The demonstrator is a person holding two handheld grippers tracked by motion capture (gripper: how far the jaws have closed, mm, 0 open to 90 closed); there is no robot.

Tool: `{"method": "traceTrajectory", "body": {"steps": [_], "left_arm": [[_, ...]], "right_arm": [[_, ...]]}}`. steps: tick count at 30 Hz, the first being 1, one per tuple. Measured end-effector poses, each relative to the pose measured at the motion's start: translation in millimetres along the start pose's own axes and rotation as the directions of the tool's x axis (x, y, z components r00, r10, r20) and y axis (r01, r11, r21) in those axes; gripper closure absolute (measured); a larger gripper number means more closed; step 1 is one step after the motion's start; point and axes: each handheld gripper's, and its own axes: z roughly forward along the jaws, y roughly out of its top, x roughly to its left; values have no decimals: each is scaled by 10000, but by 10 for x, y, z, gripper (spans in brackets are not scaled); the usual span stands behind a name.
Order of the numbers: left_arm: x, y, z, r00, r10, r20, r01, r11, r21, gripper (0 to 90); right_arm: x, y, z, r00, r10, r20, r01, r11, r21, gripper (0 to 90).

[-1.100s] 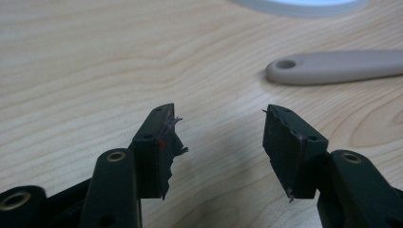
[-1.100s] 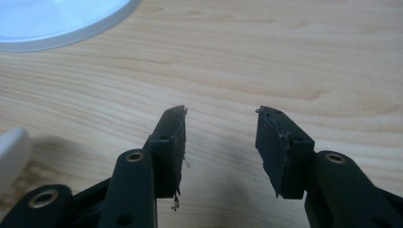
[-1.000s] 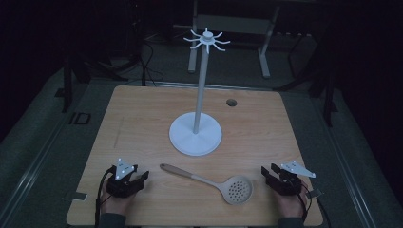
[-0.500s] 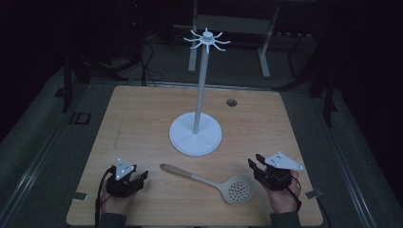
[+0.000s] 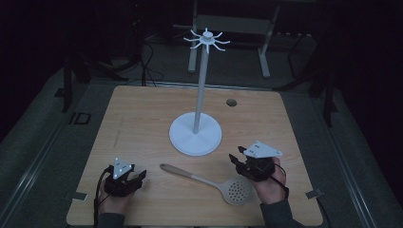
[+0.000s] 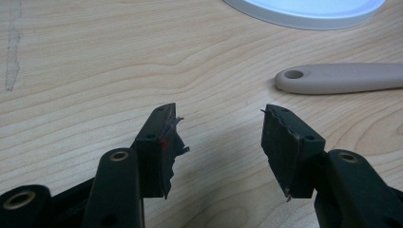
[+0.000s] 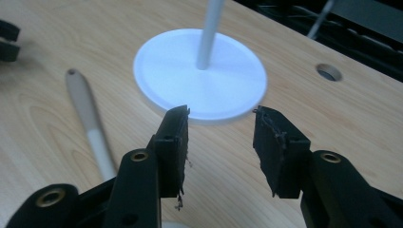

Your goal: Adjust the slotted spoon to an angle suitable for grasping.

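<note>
Since the earlier frames the right gripper (image 5: 239, 160) has moved in from the table's right edge toward the middle, and now sits just right of the spoon's perforated bowl; the left gripper (image 5: 139, 176) has stayed where it was near the front left corner.

A light wooden table (image 5: 142, 114) carries a white stand with a round flat base (image 5: 195, 134), a thin upright pole and a ring of small curved hooks at the top. The base sits near the table's centre. In front of it, toward the front edge, lies a beige slotted spoon (image 5: 209, 181), flat on the wood, its handle end pointing toward the left gripper and its round holed bowl toward the right one.

In the left gripper view the black jaws stand apart over bare wood with nothing between them, and the spoon's handle end with its hanging hole (image 6: 332, 78) lies beyond them. In the right gripper view the jaws are likewise apart and empty, aimed at the white base (image 7: 166, 66), with the spoon handle (image 7: 90, 123) to one side. A small round hole (image 5: 231, 102) marks the table toward its far edge.
</note>
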Motion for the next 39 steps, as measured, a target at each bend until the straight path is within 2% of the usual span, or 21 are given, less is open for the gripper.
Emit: {"method": "traceTrajectory", "body": {"steps": [4, 9, 15, 18, 22, 25, 29, 37, 39], "left_arm": [[-4, 2, -9, 10000, 45, -28, -45, 10000, -9, 468], [13, -3, -17, 10000, -38, -61, 38, 10000, -45, 468], [9, -5, -19, 9999, -49, -147, 49, 10000, -49, 468], [16, -6, -18, 9999, -58, -134, 57, 10000, -30, 468], [20, -5, -21, 9999, -76, -116, 76, 10000, -29, 468], [19, -5, -19, 9999, -95, -107, 95, 9999, -32, 468], [20, -4, -18, 9999, -98, -83, 98, 10000, -19, 468], [34, -5, -26, 9998, -189, -52, 189, 9998, -35, 468], [33, -4, -25, 9998, -196, -34, 196, 9998, -28, 468]], "right_arm": [[59, 97, 71, 9991, -381, -169, 382, 9993, 34, 568], [83, 210, 135, 9980, -543, -326, 544, 9985, 49, 570], [85, 287, 209, 9986, -202, -492, 199, 9998, -77, 570], [99, 326, 263, 9975, 113, -697, -129, 9997, -223, 545], [119, 361, 314, 9964, 137, -831, -150, 9998, -147, 548], [168, 412, 376, 9960, -139, -884, 142, 9999, 34, 556], [205, 447, 420, 9950, -273, -961, 289, 9995, 151, 560], [286, 506, 524, 9888, -473, -1418, 541, 9975, 444, 582], [313, 528, 553, 9856, -658, -1555, 751, 9957, 546, 584]]}}
